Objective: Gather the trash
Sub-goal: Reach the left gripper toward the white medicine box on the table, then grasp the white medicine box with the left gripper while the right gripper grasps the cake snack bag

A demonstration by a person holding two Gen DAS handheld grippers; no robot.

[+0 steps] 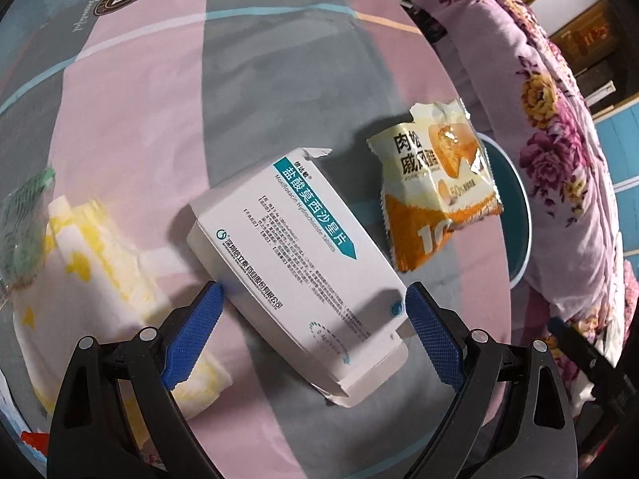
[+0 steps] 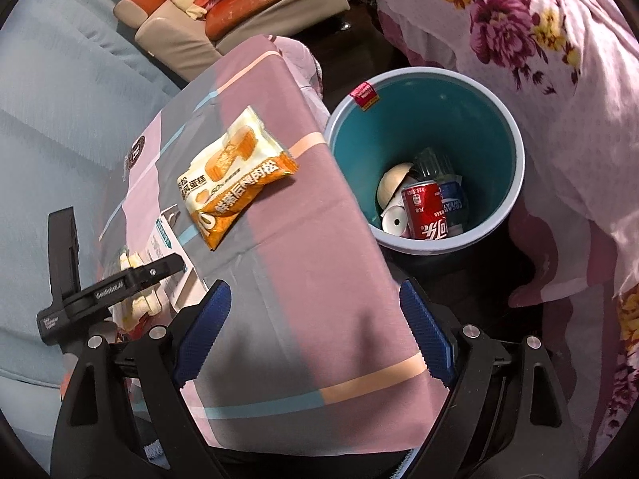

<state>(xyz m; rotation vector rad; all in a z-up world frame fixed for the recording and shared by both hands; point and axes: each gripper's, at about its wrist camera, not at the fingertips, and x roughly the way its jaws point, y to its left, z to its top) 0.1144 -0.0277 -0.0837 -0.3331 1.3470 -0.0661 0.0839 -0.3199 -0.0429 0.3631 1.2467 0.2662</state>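
Your left gripper [image 1: 313, 311] stands wide over a white medicine box [image 1: 295, 263], its blue pads [image 1: 195, 335] flanking the box's near end without clearly pressing it; the box lies flat and angled on the pink-and-grey patterned cloth [image 1: 167, 119], torn flap toward the far side. Just right of the box, and apart from it, an orange-and-cream snack wrapper [image 1: 435, 187] lies crumpled near the cloth's right edge. To the left of the box sits a blurred white-and-yellow crumpled packet [image 1: 100, 247], with a green-printed clear wrapper [image 1: 24, 215] at the far left.

Your right gripper [image 2: 315, 331] also stands wide and holds nothing, hanging above the near right corner of the cloth. From its view the snack wrapper [image 2: 235, 177] lies far and left of the fingers, and the medicine box [image 2: 167, 247] shows partly behind the other gripper's black frame. Off the cloth's right edge stands a blue bin [image 2: 515, 183] with a teal inside, holding a red drink can [image 2: 423, 209], white rolls and other scraps. A floral quilt [image 2: 539, 60] drapes at the far right
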